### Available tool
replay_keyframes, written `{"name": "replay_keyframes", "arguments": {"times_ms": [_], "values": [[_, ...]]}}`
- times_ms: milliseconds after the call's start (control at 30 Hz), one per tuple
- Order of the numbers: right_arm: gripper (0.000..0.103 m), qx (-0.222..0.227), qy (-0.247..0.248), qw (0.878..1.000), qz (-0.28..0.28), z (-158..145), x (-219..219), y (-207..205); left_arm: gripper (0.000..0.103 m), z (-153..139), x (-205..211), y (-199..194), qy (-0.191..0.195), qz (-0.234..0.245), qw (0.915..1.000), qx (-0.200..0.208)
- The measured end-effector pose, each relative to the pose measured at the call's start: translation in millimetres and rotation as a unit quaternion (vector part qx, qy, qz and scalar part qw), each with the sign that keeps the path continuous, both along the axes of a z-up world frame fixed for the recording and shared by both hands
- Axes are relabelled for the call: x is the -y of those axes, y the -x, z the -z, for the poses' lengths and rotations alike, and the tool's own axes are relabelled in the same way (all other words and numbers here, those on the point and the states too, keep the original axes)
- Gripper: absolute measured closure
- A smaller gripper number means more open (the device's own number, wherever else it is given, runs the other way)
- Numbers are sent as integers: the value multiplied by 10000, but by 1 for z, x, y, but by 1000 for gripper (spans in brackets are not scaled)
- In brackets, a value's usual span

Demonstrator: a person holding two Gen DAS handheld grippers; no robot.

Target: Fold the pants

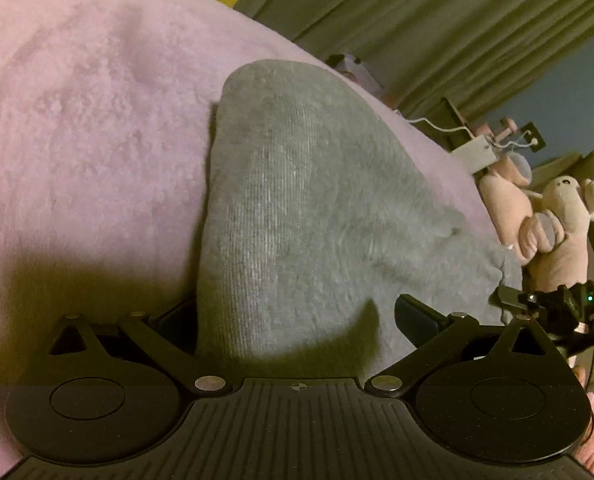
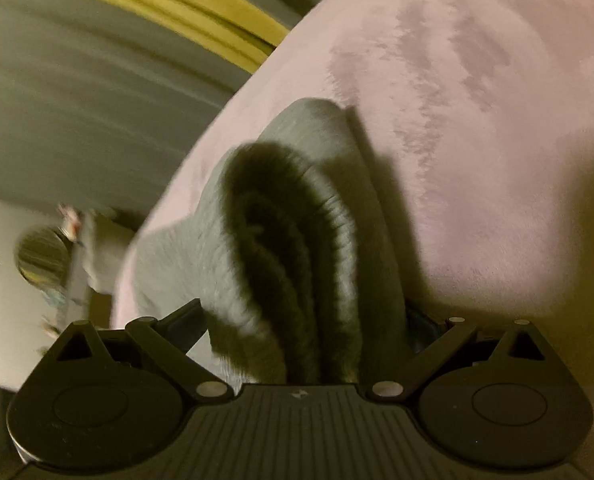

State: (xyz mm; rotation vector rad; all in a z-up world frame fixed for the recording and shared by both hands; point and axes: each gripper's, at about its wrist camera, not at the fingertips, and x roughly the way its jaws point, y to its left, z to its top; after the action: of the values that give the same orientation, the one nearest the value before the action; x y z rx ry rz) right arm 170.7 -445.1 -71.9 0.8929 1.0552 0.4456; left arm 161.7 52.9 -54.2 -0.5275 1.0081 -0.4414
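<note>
Grey knit pants (image 1: 297, 200) lie on a pink fleece blanket (image 1: 77, 140). My left gripper (image 1: 297, 320) has its jaws wide apart, one on each side of the near end of the pants, with fabric between them; whether they pinch it I cannot tell. My right gripper (image 2: 305, 320) also has jaws spread, and a thick bundle of folded grey pants (image 2: 297, 240) fills the gap between them, layered edges facing the camera. The right gripper also shows in the left wrist view (image 1: 553, 304) at the pants' far right edge.
Pink plush toys (image 1: 557, 220) sit at the blanket's right edge, with a white cable and a tag behind them. Olive curtains (image 1: 457, 20) hang behind. The right wrist view shows the blanket's edge (image 2: 177, 200) dropping to the floor at left.
</note>
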Motion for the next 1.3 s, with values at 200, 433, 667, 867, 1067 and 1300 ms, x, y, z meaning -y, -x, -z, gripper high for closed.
{"name": "replay_keyframes", "arguments": {"times_ms": [200,433,667,867,1067,1300], "values": [[4,186,551,9977,-334,-4,-18,-5,0,-5,26,3,-762,34,9969,166],[3,178,599,9977,-263,-4,-19,-5,0,-7,47,7,-1368,34,9902,294],[4,162,696,9970,-300,-3,-23,-4,0,-6,51,12,-1422,-60,9891,379],[4,238,887,9951,-369,-8,-34,-3,0,-4,53,12,-1420,-106,9890,407],[14,328,1072,9929,-399,-13,-46,0,0,-2,46,11,-1189,-240,9920,335],[14,298,1365,9898,-275,-16,-60,-2,20,-5,43,15,-1191,-582,9902,431]]}}
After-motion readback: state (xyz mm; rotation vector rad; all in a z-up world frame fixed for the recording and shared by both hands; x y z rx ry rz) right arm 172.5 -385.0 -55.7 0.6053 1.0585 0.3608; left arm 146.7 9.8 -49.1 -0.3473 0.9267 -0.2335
